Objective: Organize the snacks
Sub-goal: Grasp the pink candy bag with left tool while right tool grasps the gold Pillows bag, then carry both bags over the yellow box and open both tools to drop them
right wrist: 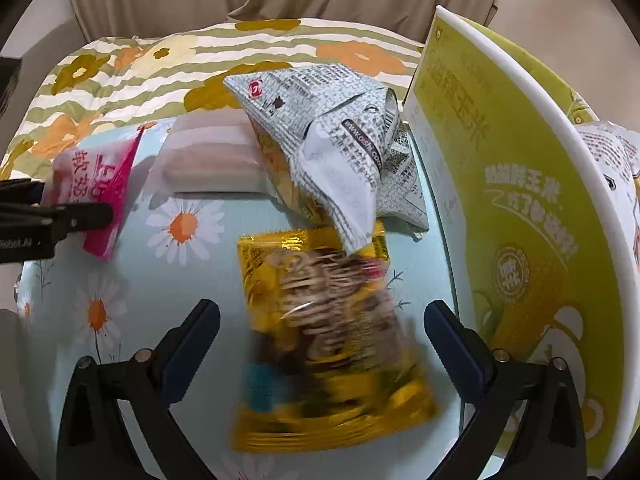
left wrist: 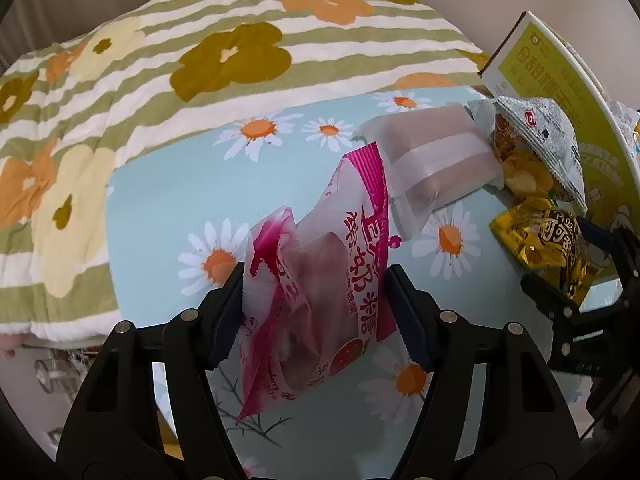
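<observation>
Soft, even indoor light with faint shadows. Fisheye bending darkens the corners. The gold snack packet (right wrist: 328,336) looks motion-blurred, perhaps from movement.

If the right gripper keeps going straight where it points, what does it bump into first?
Most likely the gold packet. It lies between the open fingers of the right gripper, which points steeply down at it. The packet looks blurred, so how near it is stays unclear. Under it is only the daisy cloth.

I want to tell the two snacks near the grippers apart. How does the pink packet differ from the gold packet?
The pink packet is translucent pink and white; the gold packet is shiny foil. The pink packet sits pinched between the left gripper; the gold packet lies between the right gripper, untouched. Both rest on the daisy cloth.
</observation>
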Demonstrator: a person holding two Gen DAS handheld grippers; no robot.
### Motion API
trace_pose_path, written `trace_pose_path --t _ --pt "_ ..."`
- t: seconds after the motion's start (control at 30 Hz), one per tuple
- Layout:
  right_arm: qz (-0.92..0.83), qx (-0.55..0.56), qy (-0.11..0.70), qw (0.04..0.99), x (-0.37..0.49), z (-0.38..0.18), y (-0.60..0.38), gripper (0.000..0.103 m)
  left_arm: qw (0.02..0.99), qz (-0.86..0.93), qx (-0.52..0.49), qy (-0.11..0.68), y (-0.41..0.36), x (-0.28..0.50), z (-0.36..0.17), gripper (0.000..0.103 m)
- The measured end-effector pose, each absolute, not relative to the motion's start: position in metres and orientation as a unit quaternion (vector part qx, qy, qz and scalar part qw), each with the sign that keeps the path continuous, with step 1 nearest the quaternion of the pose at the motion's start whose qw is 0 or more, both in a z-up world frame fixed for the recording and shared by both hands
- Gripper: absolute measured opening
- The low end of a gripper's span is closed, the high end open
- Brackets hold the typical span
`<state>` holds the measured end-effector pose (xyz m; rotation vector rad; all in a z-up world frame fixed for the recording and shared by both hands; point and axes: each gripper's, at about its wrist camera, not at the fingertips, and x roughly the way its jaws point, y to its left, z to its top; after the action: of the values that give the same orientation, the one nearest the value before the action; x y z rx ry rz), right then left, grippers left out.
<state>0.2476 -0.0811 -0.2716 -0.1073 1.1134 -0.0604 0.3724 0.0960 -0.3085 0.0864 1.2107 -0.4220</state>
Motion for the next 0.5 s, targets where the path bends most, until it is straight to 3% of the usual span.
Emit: trace_pose_path --t 0.13,0.3,0.5 --pt "-0.019 -0.048 0.537 0.842 0.250 -0.275 -0.085 0.092 0.799 -0.195 0.029 0.568 0.102 0.366 -0.306 0.061" --pt "0.003 -0.024 0.559 0.829 0.254 -0.286 -0.091 0.072 0.800 -0.193 0.002 0.568 0.111 0.354 -0.299 0.059" --pt "0.029 -0.022 0.557 0.829 0.245 -0.279 -0.084 0.063 0.800 -0.190 -0.027 0.569 0.120 0.343 -0.293 0.059"
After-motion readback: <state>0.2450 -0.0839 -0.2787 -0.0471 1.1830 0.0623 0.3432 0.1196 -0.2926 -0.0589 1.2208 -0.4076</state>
